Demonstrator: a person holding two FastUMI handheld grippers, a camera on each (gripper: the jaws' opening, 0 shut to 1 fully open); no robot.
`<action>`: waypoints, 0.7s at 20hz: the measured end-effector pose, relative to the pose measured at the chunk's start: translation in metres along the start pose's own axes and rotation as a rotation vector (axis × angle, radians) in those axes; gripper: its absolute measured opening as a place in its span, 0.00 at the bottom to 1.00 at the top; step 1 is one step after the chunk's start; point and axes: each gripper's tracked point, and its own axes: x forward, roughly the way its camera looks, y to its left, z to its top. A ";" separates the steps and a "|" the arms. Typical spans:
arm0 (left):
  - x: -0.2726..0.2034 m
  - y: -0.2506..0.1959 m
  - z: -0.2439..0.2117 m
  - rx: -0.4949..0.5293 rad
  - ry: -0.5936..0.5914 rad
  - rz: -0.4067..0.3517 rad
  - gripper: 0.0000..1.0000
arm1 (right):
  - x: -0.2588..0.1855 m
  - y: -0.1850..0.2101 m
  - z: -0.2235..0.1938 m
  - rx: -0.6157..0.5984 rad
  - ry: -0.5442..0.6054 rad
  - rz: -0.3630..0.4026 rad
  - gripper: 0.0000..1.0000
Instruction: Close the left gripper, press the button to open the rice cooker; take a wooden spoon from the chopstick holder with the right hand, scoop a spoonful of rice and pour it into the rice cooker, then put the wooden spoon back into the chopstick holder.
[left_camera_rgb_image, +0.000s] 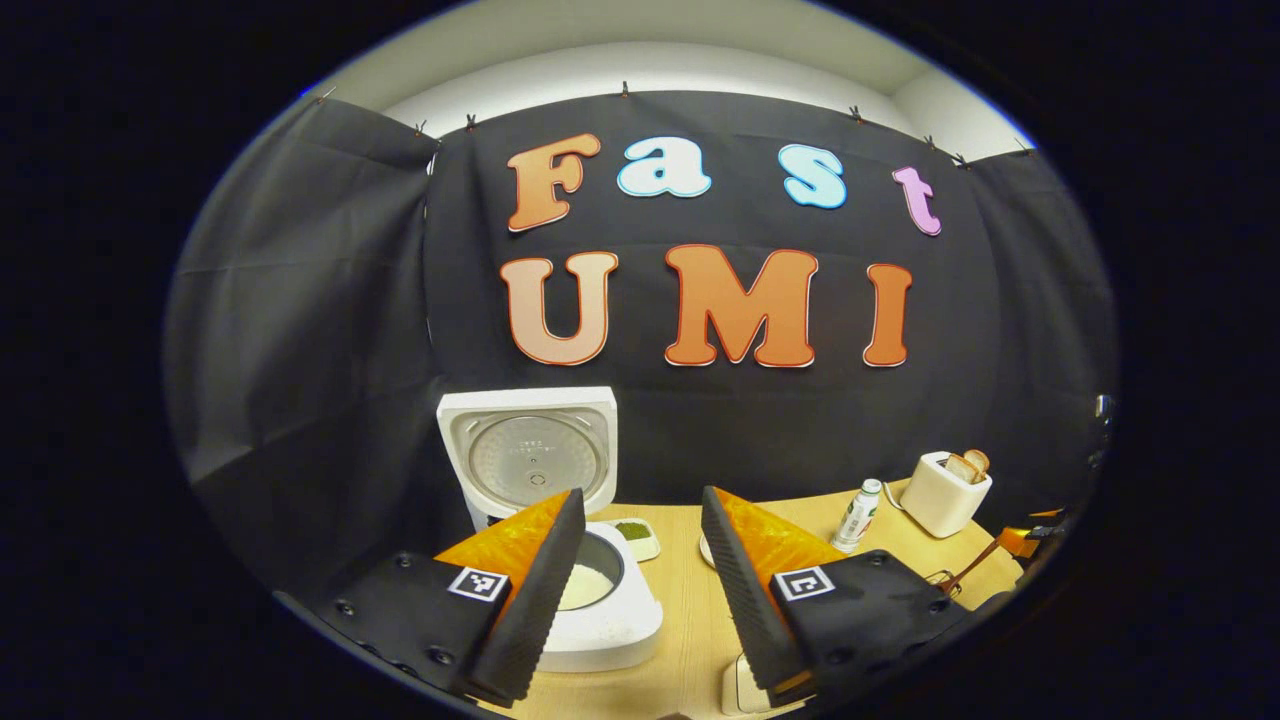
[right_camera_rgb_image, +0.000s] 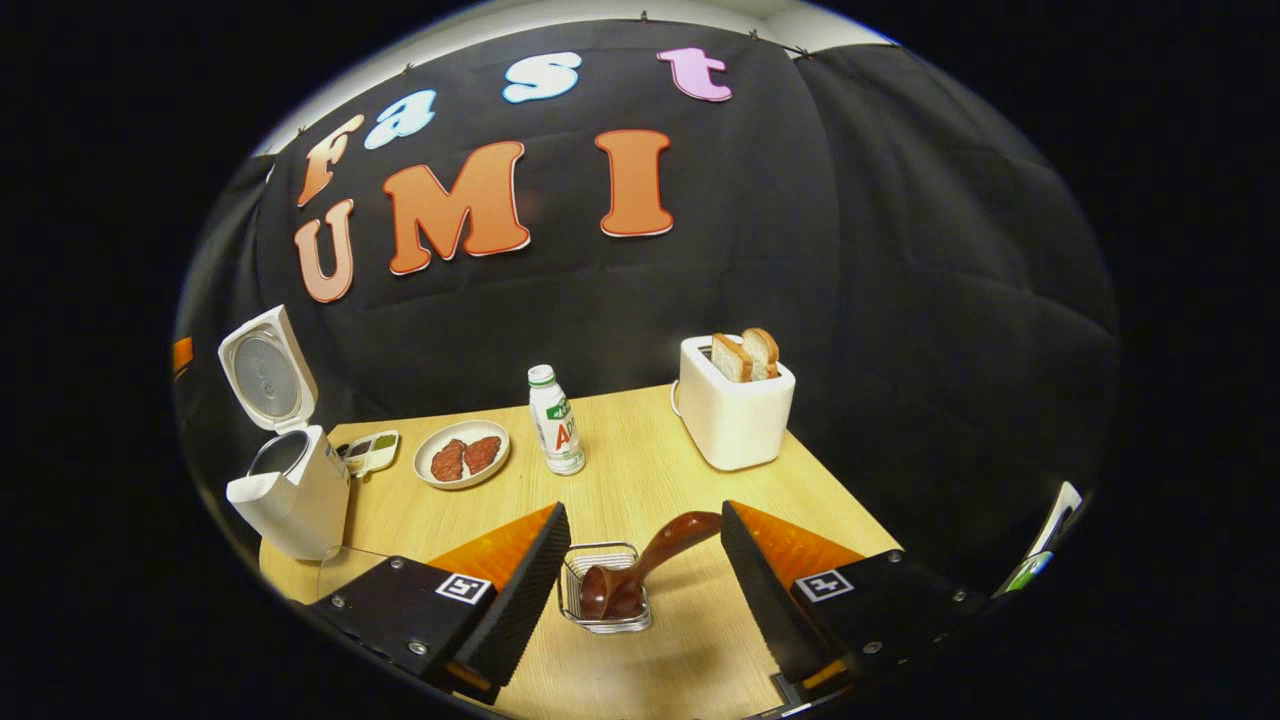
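Observation:
The white rice cooker (left_camera_rgb_image: 610, 625) stands open, its lid (left_camera_rgb_image: 527, 455) upright, and something white lies in its pot. My left gripper (left_camera_rgb_image: 642, 491) hangs open just above and to the right of the pot, holding nothing. In the right gripper view the cooker (right_camera_rgb_image: 290, 490) is at the far left of the table. The dark wooden spoon (right_camera_rgb_image: 640, 565) rests bowl-down in the wire chopstick holder (right_camera_rgb_image: 600, 600), its handle leaning up to the right. My right gripper (right_camera_rgb_image: 643, 507) is open, with a finger on either side of the holder and the handle close to the right one.
A plate of meat (right_camera_rgb_image: 462, 455), a small sauce dish (right_camera_rgb_image: 370, 450), a white bottle (right_camera_rgb_image: 556, 420) and a white toaster (right_camera_rgb_image: 735, 410) with bread stand on the wooden table (right_camera_rgb_image: 640, 470). A white object (left_camera_rgb_image: 745, 690) lies below my left gripper. The booth's black cloth closes in the back and sides.

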 end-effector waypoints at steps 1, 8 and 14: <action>-0.005 -0.005 -0.002 -0.005 -0.001 0.000 0.82 | 0.005 -0.003 -0.009 0.022 0.015 0.005 0.95; -0.029 -0.027 -0.001 0.027 -0.019 -0.007 0.82 | 0.044 0.001 -0.048 0.192 0.044 0.070 0.83; -0.041 -0.039 -0.007 0.036 0.001 -0.022 0.82 | 0.069 0.005 -0.063 0.277 0.057 0.073 0.47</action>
